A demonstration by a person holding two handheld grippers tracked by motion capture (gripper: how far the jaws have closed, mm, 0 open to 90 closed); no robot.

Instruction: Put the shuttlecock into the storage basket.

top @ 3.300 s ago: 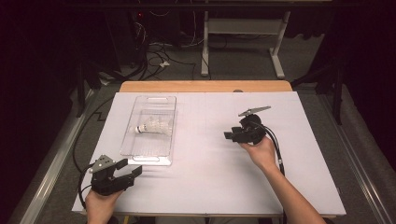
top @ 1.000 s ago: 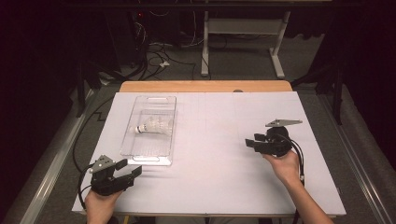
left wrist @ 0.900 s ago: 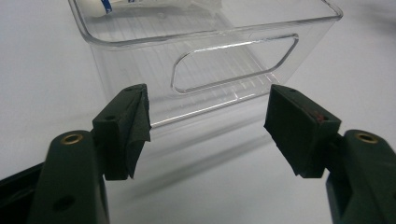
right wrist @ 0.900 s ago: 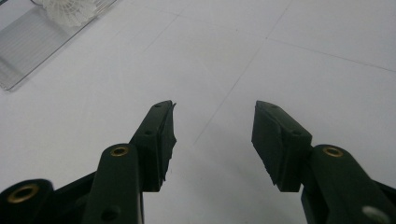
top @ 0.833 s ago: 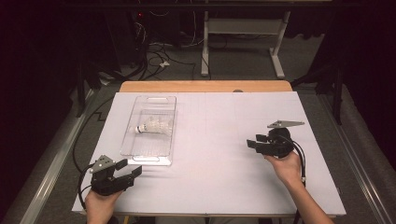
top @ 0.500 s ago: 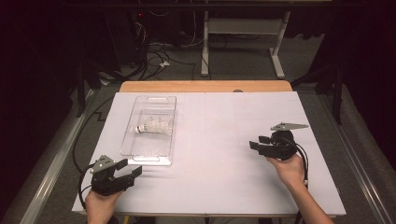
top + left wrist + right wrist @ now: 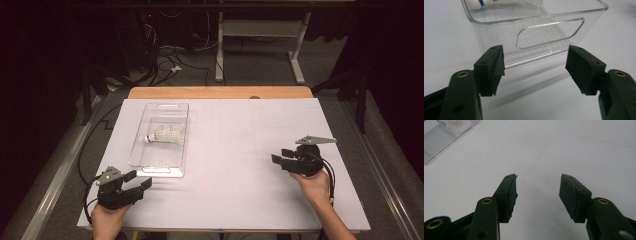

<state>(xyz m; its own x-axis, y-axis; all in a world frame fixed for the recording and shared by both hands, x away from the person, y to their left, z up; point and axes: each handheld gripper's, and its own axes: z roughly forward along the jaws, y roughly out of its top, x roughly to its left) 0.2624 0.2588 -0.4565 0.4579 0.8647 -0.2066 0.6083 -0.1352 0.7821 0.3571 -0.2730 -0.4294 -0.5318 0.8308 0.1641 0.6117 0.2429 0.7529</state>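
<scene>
From above we see a shuttlecock (image 7: 162,135) lying in the clear bin (image 7: 150,162); our left gripper (image 7: 535,62) sees what may be its cork. Both grippers' jaws released; right gripper (image 7: 537,187) empty over the worktop (image 7: 235,190).

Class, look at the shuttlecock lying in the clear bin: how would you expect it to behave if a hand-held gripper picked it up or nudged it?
The shuttlecock looks light: mostly a thin white feathered skirt. That skirt would probably flex or crush under a hard squeeze. Lying on its side in the clear bin, it would likely roll in a curve if nudged.
</scene>
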